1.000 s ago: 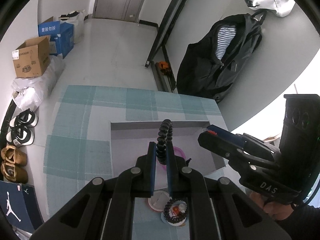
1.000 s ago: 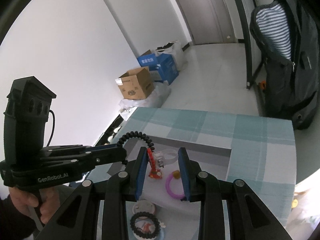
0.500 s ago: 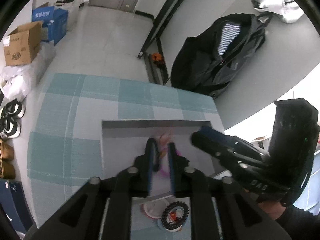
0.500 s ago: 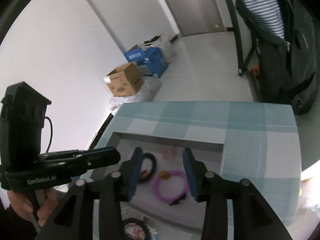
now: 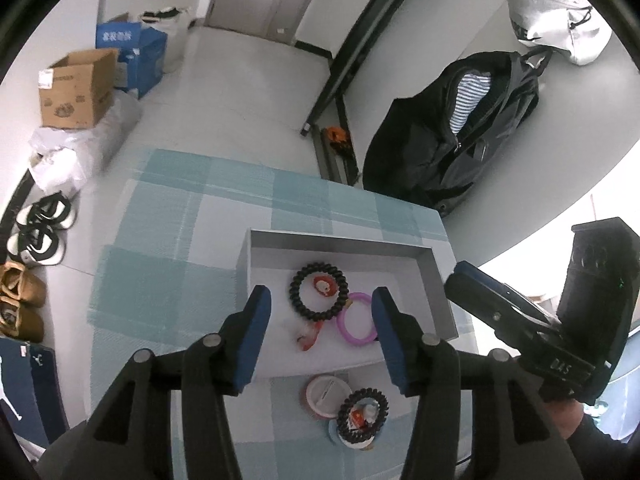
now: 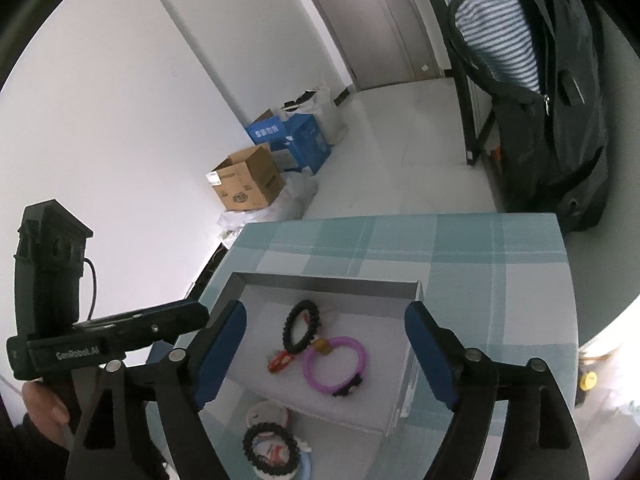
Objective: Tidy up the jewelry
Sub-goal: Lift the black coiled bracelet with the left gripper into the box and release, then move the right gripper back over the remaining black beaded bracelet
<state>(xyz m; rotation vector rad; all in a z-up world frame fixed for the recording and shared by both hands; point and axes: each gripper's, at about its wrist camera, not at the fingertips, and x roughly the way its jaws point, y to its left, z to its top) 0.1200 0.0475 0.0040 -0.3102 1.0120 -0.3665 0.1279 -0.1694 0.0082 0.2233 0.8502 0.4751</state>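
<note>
My left gripper (image 5: 320, 332) and right gripper (image 6: 326, 348), both spread wide and holding nothing, hover above the grey tray (image 5: 340, 242). Inside it, the black coil bracelet (image 5: 318, 292) lies at 10 o'clock of the touching purple ring (image 5: 357, 322).

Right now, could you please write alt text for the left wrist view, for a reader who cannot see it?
The open left gripper hangs over a grey tray holding a black coil bracelet and a pink ring on a checked cloth. Another black coil lies outside the tray, and the right gripper shows at the right edge.
</note>
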